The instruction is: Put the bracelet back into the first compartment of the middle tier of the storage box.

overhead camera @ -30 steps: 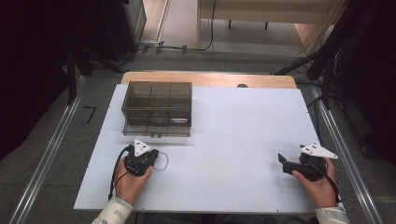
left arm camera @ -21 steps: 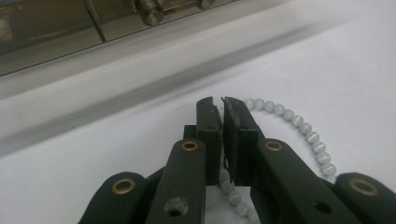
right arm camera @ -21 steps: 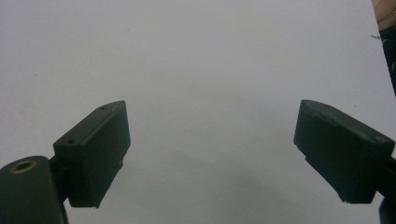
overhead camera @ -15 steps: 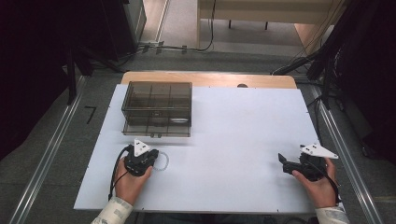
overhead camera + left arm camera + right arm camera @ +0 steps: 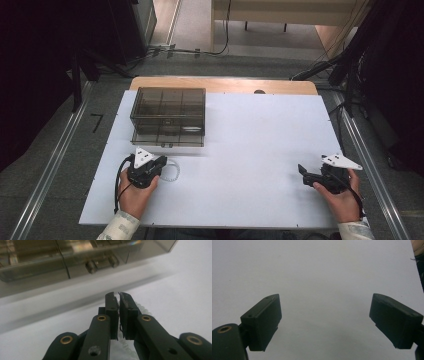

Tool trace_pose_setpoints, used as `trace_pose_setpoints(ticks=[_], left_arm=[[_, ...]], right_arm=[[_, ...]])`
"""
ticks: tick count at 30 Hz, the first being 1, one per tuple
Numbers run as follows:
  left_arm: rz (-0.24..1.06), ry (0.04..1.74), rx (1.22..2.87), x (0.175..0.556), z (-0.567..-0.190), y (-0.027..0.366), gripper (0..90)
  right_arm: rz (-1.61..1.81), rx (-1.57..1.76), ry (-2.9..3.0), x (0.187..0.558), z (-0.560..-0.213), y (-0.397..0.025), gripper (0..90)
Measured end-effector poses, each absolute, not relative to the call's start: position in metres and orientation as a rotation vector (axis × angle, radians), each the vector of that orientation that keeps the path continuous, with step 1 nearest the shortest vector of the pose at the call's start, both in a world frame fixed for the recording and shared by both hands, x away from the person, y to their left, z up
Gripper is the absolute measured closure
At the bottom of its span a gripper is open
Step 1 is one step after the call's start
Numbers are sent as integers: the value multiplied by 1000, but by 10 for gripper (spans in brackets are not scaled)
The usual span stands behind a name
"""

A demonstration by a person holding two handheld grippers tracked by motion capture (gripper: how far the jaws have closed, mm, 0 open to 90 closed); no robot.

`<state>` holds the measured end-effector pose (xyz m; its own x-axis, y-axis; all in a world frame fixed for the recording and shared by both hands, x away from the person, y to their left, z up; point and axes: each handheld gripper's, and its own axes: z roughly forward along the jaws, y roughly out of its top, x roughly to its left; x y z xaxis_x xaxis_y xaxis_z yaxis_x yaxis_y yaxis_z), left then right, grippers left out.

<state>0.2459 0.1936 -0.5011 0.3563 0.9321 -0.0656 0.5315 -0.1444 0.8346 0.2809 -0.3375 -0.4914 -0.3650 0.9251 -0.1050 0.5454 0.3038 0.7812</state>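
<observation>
The left tool (image 5: pixel 161 165) rests on the white worktop (image 5: pixel 250 150) just in front of the smoky plastic compartment box (image 5: pixel 169 116); a clear toothed ring (image 5: pixel 172 172) lies at its tip. The right tool (image 5: pixel 302 172) sits well apart at the right edge.

Left gripper view: the jaws are pressed together on the ring (image 5: pixel 145 310), the box (image 5: pixel 62 260) close ahead.

Right gripper view: the right tool's (image 5: pixel 325 315) jaws are spread wide over bare worktop, holding nothing.

clear ring (image 5: pixel 130 345) mostly behind jaws
</observation>
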Motion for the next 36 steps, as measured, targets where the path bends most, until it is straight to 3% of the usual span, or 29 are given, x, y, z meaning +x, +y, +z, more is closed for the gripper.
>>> trace_pose_setpoints(ticks=[36], left_arm=[[706, 1278, 1564, 238, -480, 222, 868]], right_arm=[[891, 1306, 2022, 281, -492, -338, 91]])
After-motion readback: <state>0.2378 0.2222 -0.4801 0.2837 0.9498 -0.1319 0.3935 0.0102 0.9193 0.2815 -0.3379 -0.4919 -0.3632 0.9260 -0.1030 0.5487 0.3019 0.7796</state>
